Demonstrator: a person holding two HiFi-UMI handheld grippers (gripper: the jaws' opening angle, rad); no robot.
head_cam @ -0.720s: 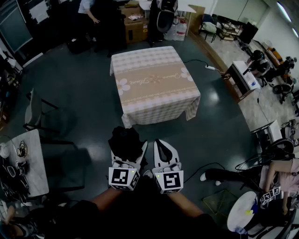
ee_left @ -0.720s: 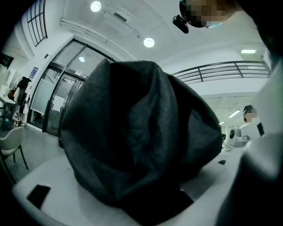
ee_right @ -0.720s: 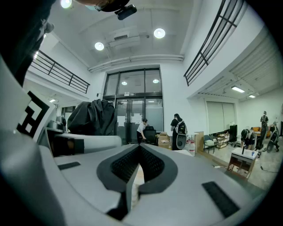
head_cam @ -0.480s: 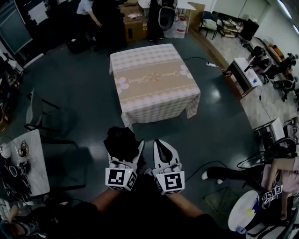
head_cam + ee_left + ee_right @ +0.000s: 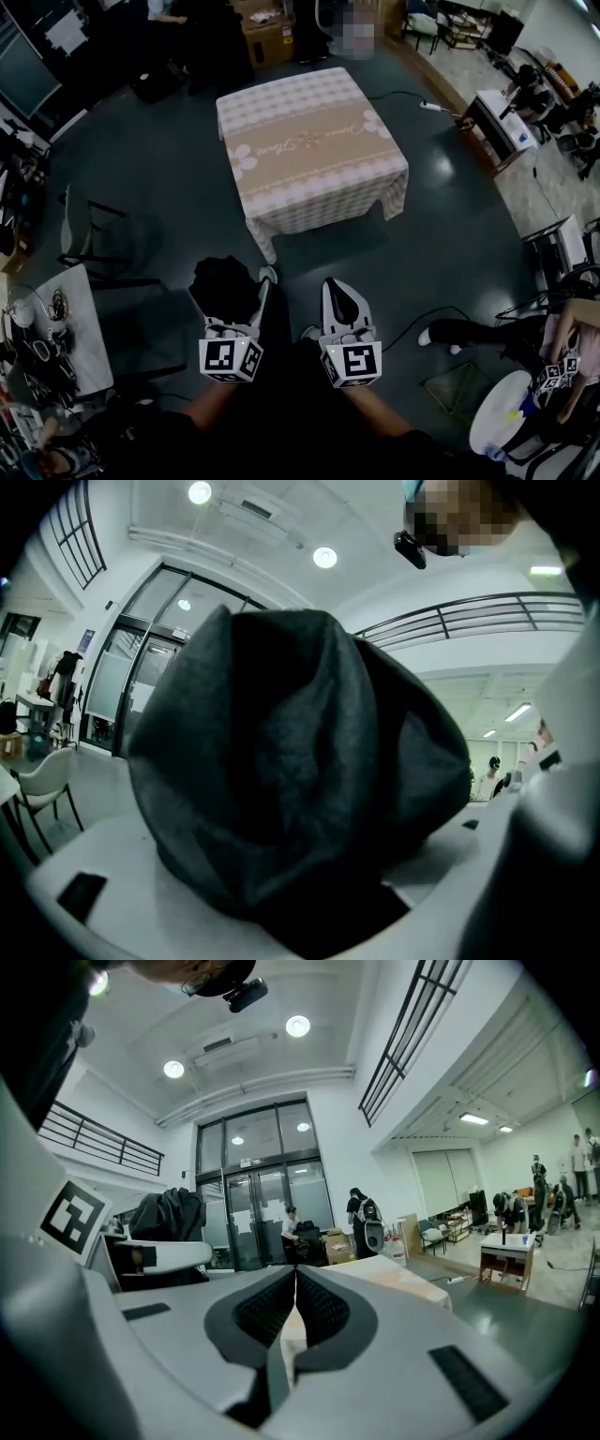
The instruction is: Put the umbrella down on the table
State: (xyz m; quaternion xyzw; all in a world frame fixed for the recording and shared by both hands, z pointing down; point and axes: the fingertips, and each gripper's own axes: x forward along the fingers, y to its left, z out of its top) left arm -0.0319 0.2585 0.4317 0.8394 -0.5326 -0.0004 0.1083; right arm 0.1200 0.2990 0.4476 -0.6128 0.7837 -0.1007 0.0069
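Open floor (image 5: 178, 197) lies between you and the tabletop (image 5: 309, 141), whose near edge hangs with checked cloth (image 5: 323, 211). Your left tongs (image 5: 232, 302) grip the bundled black umbrella (image 5: 300, 771), held about level. Your right tongs (image 5: 342, 300) sit just beside them, pads pressed together.

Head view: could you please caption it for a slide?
Left gripper holds the black umbrella short of the table; right gripper shut, empty.
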